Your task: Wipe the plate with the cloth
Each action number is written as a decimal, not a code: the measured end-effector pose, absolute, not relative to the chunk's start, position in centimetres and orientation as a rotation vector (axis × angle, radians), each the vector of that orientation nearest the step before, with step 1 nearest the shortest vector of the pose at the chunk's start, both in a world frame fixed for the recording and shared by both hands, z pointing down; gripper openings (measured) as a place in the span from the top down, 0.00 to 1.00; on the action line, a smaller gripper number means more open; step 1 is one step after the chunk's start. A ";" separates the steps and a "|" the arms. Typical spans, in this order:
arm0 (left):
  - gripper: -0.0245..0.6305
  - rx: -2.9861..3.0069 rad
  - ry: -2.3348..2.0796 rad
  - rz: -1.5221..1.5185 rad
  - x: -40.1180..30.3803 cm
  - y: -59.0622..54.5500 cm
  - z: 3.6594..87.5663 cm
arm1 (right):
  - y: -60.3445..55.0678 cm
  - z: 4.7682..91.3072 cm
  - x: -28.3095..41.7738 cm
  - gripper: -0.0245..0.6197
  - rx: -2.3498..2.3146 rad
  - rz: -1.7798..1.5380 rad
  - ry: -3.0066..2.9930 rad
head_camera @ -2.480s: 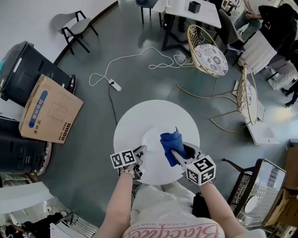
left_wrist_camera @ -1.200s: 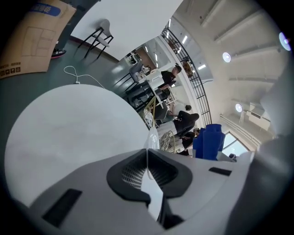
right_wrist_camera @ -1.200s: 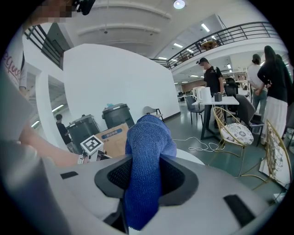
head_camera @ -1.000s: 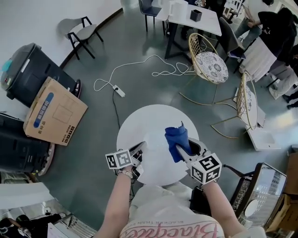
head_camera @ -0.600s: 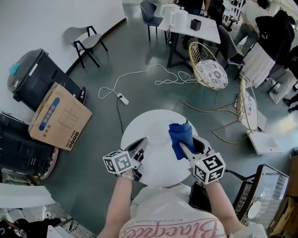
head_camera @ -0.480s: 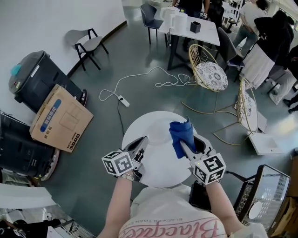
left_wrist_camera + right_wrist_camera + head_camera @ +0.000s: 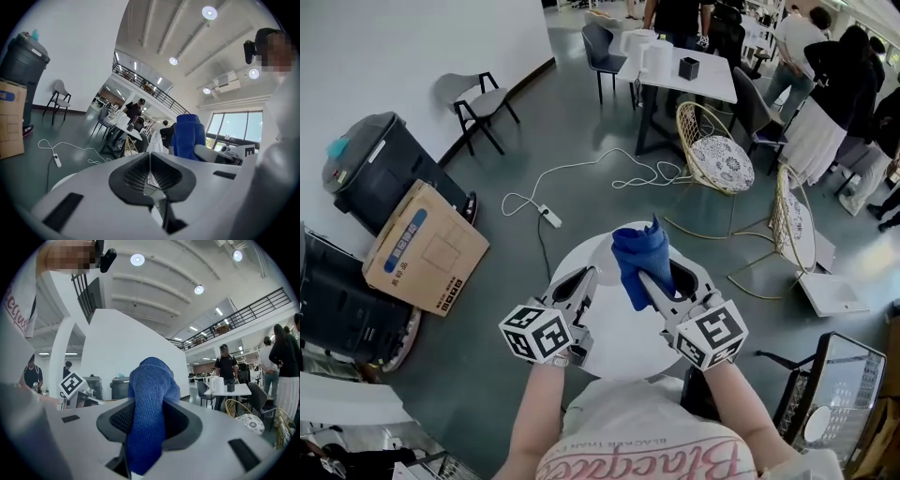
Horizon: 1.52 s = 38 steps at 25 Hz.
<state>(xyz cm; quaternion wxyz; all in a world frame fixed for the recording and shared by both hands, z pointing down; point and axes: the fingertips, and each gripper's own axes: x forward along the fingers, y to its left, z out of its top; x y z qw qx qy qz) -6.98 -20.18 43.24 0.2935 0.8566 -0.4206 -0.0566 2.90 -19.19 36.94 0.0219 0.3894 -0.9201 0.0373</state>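
Head view: my right gripper (image 7: 649, 281) clenches the blue cloth (image 7: 639, 261), which stands bunched and upright above the round white table (image 7: 614, 349). My left gripper (image 7: 584, 279) hangs just left of it, over the table's left part. I cannot tell the plate from the white tabletop. Far left on the floor lie a cardboard box (image 7: 423, 246) and a dark bin (image 7: 377, 167). A white cable (image 7: 581, 176) trails beyond the table.

Left gripper view: my left gripper's (image 7: 150, 169) 2 jaws are pressed together with nothing I can name between them. The cloth (image 7: 189, 136) rises just to the right.

Right gripper view: my right gripper's (image 7: 149, 426) jaws grip the cloth (image 7: 153, 394), which fills the gap and bulges above them. My left gripper's marker cube (image 7: 71, 384) shows at the left.
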 end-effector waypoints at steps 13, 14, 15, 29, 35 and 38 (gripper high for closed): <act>0.94 2.306 -1.120 -0.207 -6.8 -17.7 40.3 | -17.8 36.7 -3.2 0.73 1.088 0.012 -2.878; 0.94 2.305 -1.121 -0.211 -6.9 -17.6 40.2 | -18.0 36.9 -3.2 0.73 1.096 -0.018 -2.858; 0.94 2.304 -1.120 -0.216 -7.0 -17.5 40.2 | -18.1 37.0 -3.1 0.73 1.106 -0.052 -2.835; 0.94 2.301 -1.114 -0.218 -7.5 -17.5 40.6 | -22.6 40.8 6.8 0.73 1.418 -0.004 -2.566; 0.94 2.317 -1.131 -0.192 -7.4 -17.9 41.1 | -23.4 41.1 10.9 0.73 1.548 0.073 -2.504; 0.94 2.389 -1.184 -0.133 -7.3 -17.9 41.1 | -23.0 39.8 11.4 0.73 1.540 0.092 -2.565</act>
